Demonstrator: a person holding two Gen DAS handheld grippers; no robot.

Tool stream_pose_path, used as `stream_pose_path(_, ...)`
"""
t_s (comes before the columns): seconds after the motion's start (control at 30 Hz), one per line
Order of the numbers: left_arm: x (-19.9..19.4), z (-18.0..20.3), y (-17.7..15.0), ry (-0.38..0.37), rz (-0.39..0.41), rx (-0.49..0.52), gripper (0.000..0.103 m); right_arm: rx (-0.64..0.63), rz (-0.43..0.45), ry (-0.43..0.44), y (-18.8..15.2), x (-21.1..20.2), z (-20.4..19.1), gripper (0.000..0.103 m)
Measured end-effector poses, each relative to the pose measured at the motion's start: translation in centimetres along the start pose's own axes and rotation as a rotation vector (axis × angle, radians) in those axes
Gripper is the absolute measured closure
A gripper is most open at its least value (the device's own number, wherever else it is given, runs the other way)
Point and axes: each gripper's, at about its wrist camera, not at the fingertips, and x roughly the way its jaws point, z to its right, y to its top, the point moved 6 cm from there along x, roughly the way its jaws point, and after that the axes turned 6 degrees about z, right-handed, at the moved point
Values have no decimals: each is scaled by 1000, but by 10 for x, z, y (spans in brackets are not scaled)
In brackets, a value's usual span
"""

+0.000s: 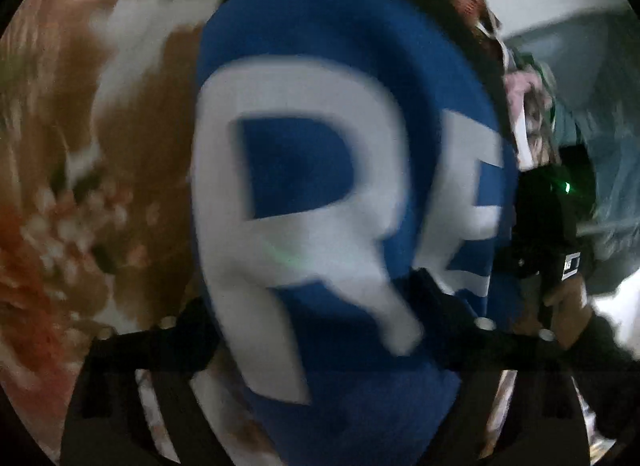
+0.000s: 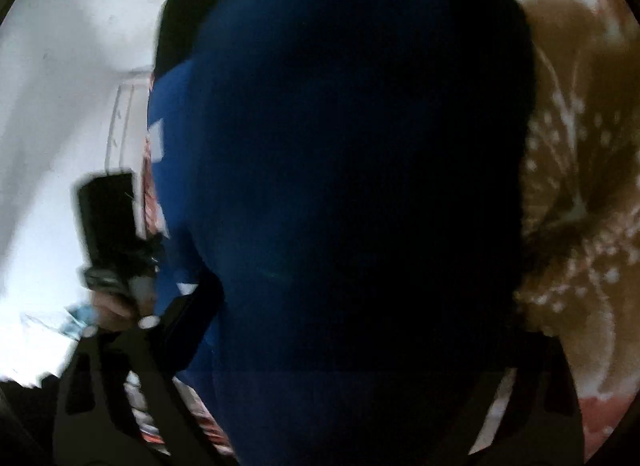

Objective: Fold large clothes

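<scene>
A blue garment (image 1: 320, 25) with big white letters hangs close to the left wrist camera and fills the gap between the fingers of my left gripper (image 1: 312, 302). Those fingers stand wide apart, and I see no pad pressing the cloth. In the right wrist view the same garment (image 2: 360, 185) looks dark blue and covers most of the picture. It lies between the spread fingers of my right gripper (image 2: 368, 306), whose right fingertip is hidden behind the fabric. The picture is blurred.
A brown and white flowered bedcover (image 1: 100, 145) lies under and behind the garment, also at the right (image 2: 580, 185). A hand (image 1: 568, 298) holds the other gripper's black housing (image 1: 552, 217) at the right. White wall (image 2: 60, 65) and grey-green cloth (image 1: 600, 105) stand behind.
</scene>
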Motion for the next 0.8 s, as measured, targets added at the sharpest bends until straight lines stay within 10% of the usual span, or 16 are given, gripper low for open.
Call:
stream_pose_path(0.1,6,-4,2,-35,11,-33,20,6,8,52,-4,-9,-10,47)
stream_pose_path(0.17,-1,15,2,-105,-17,-59,49,-48,-22,88,-11,-17,-23,55)
stream_pose_path(0.37,7,33,1,-17,3,14,45,-5,4,53,-18,-14,-15,59)
stream_pose_path(0.53,-16,50,7,-171,21,-52,66,-7,62,67,-28,-40,-40,62)
stream_pose_path(0.8,-58,126,-14,-209,9,100,66,1,181,116,-97,-102,-82,63)
